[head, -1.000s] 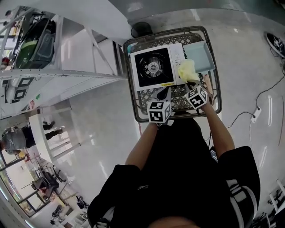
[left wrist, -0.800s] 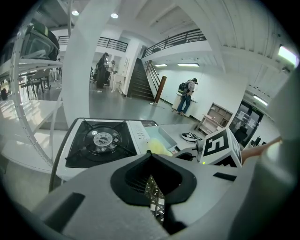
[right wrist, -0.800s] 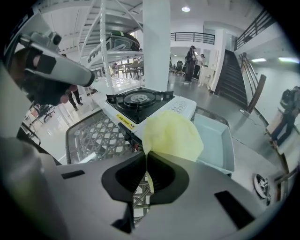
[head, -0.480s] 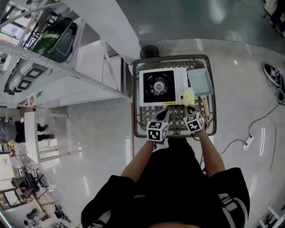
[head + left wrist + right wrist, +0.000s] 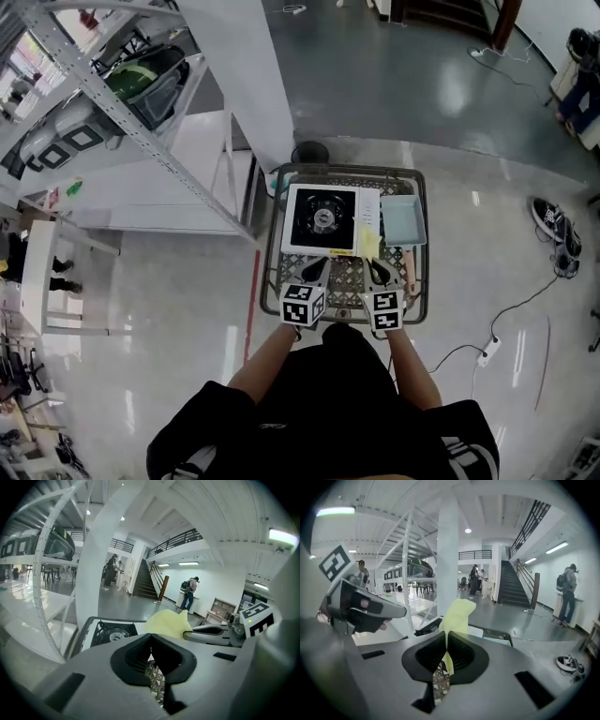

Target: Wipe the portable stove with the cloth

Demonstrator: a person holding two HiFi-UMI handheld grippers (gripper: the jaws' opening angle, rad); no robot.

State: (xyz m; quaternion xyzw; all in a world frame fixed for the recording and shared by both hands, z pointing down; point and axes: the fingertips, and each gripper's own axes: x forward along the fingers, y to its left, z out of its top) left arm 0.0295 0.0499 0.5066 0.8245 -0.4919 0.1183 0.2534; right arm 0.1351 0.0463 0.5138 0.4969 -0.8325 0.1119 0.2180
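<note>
- Right gripper (image 5: pixel 446 657): jaws pinched together on a fold of the yellow cloth (image 5: pixel 457 615). The cloth stands up above the jaw tips, and a thin strip shows in the seam between the jaws.
- Head view: right gripper (image 5: pixel 374 273) is at centre frame, just right of the midline. The cloth (image 5: pixel 367 245) is at its tip.
- Cloth vs. portable stove (image 5: pixel 322 218): the cloth sits at the stove's lower right corner, by the white control strip. It overlaps that edge in the head view; I cannot tell whether they touch.
- Light blue tray (image 5: pixel 404 221) is just right of the stove, with the cloth near its lower left corner.
- Left gripper (image 5: pixel 151 654): jaws closed tip to tip with nothing between them, only mesh visible below.
- In the left gripper view, the stove's burner (image 5: pixel 111 634) is left of centre and the cloth (image 5: pixel 167 623) is just right of it.
- Head view: left gripper (image 5: pixel 316 271) is just below the stove's near edge, beside the right gripper.
- Stove and tray rest on a wire-mesh cart (image 5: pixel 345 279).
</note>
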